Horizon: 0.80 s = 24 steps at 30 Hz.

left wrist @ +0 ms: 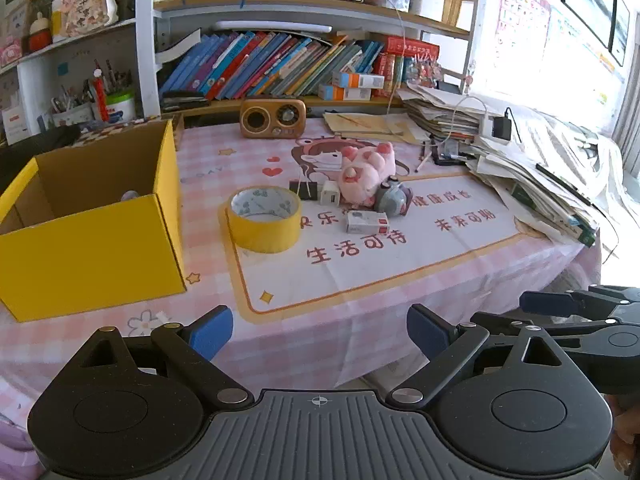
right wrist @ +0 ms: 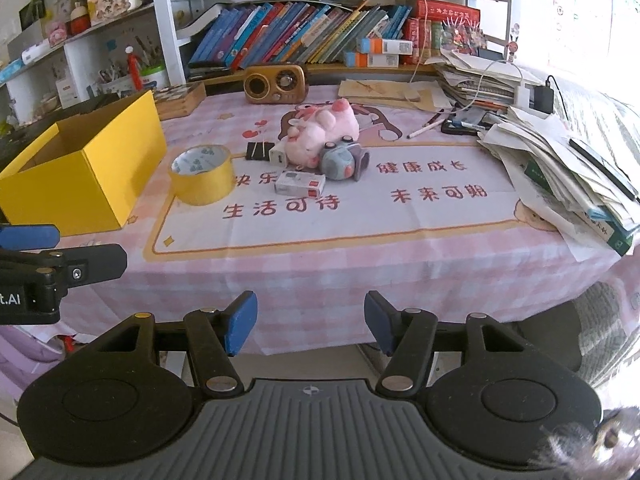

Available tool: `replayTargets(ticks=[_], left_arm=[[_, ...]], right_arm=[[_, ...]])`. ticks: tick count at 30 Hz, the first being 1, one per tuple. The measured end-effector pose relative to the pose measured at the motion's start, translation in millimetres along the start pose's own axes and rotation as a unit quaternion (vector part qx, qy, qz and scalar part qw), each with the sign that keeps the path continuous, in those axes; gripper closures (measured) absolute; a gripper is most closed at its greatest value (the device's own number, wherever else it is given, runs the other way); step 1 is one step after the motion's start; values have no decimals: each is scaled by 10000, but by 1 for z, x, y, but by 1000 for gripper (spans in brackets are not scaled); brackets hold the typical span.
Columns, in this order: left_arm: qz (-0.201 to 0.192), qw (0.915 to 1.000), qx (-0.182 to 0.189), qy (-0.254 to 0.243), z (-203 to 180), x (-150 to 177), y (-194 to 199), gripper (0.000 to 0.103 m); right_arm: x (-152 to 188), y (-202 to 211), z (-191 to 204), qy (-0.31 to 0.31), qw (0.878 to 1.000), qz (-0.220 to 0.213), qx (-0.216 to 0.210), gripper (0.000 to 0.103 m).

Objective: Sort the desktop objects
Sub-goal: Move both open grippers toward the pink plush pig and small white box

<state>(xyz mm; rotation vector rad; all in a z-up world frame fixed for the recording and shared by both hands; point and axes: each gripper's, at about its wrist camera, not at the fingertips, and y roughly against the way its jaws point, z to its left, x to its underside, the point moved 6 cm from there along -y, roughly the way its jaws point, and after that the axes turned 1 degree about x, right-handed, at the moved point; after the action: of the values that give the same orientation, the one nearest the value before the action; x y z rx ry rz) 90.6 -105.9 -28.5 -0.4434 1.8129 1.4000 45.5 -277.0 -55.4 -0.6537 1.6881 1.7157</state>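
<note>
Pink checked cloth covers a crowded desk with bookshelves behind it, and both tools wait at its near edge. The right gripper has its jaws apart with nothing between them, only cloth and the desk edge below. The left gripper is also released and empty, a little wider.

Going outward from the right jaws, toward 12 o'clock lies the small group to be sorted: a white and red small box, a grey toy touching a pink plush pig, a white charger and a black clip just beside it. At about 11 o'clock stands the yellow tape roll, apart from the group. At 10 o'clock is the open yellow box, probably the place for the things; something pale lies already inside it, in the left view.

I judge the step is the reach for a first thing. The tape roll is nearest to the box and stands free, so it suits the left gripper: one finger inside the ring, one outside, closing on the wall. The right one should take the small box across its narrow side, coming from above so as not to push the grey toy.
</note>
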Motion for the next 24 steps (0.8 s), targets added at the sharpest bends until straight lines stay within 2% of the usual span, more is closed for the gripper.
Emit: replayTargets(ticks=[10,24], left_arm=[[98,9999,-82,100,-10,-14,-24,7],[180,9986,-384,305,-13,-40,-66,7]], right_arm=[[-19,-22,-18,59,9999,93,-122,45],[-52,-66,-41,297,9982,273,-451,42]])
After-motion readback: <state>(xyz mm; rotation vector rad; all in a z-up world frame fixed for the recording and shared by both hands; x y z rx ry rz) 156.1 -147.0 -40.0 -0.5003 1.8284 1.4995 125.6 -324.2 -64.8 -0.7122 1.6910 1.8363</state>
